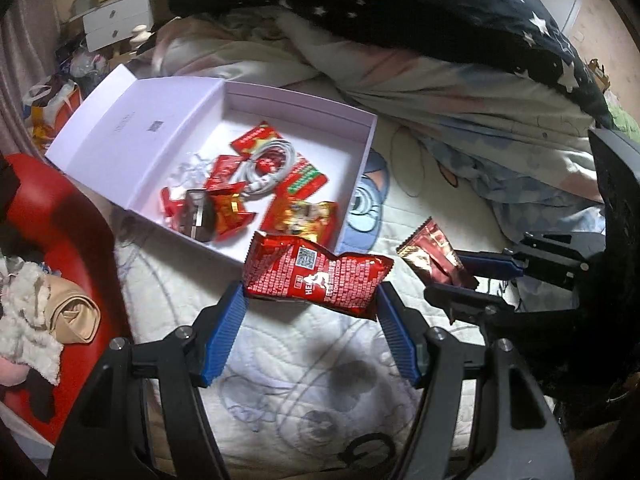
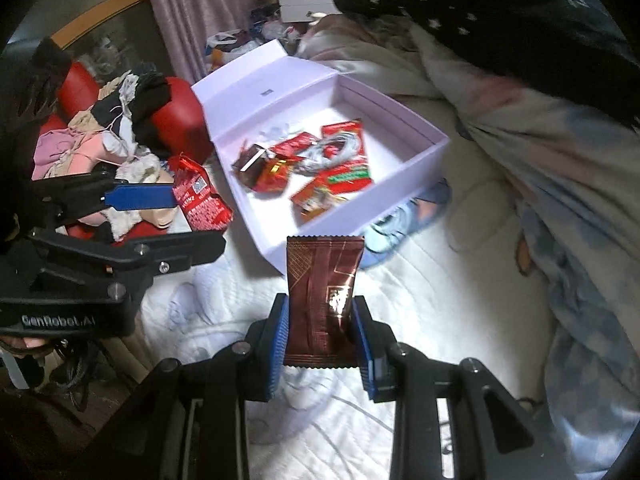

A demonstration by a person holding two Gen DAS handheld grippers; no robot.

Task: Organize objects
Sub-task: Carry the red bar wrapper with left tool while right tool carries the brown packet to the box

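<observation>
My left gripper [image 1: 310,304] is shut on a red snack packet [image 1: 314,274] and holds it above the bed, just short of the near wall of the open white box [image 1: 366,148]. My right gripper [image 2: 320,320] is shut on a dark brown sachet [image 2: 322,296], held upright in front of the box [image 2: 420,160]. The right gripper and its sachet [image 1: 436,260] show to the right in the left wrist view. The left gripper with the red packet [image 2: 200,200] shows at the left in the right wrist view. The box holds several red packets, a coiled white cable [image 1: 266,170] and a dark sachet.
The box lid [image 1: 132,124] lies open to the left. A crumpled duvet [image 1: 460,92] and a dark starred blanket [image 1: 400,0] rise behind the box. A red seat [image 2: 176,120] heaped with clothes stands left of the bed. White drawers [image 1: 116,24] stand at the back.
</observation>
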